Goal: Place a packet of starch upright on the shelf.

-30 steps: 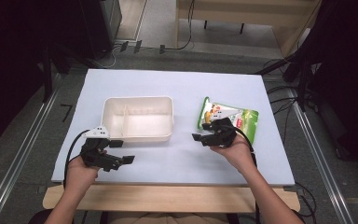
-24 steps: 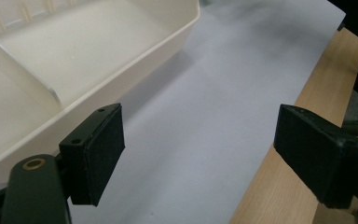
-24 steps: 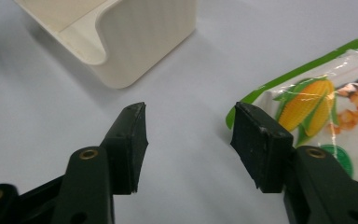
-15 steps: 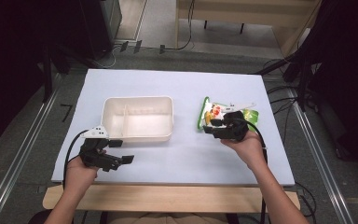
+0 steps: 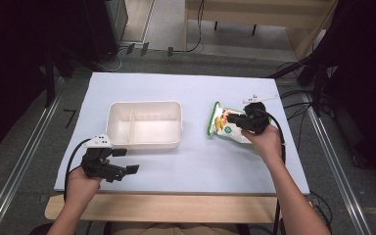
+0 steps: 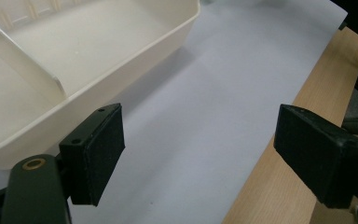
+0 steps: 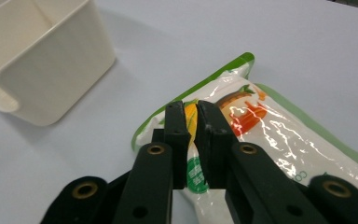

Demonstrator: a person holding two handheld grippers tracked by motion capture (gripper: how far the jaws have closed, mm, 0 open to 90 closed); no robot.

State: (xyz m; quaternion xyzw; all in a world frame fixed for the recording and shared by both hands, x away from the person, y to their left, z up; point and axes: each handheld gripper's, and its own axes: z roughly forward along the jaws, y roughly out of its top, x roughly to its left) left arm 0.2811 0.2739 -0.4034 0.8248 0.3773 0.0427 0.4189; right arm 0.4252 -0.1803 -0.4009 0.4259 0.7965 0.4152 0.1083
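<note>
The glossy snack bag lies near the table's right edge, beside the white divided bin. The right claw pinches its film near the left end (soft, slippery, probably light; a seam would hold better). The left claw hovers spread near the front edge.

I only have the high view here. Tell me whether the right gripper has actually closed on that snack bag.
Observer: In the right gripper view, the right gripper has its jaws nearly together, pinching a fold of the snack bag.
Operator: Report the left gripper.
Observer: The left gripper is wide open over bare table, nothing between its pads.
Operator: Check the bin.
Observer: The cream bin has an inner divider; what shows of it is empty.
</note>
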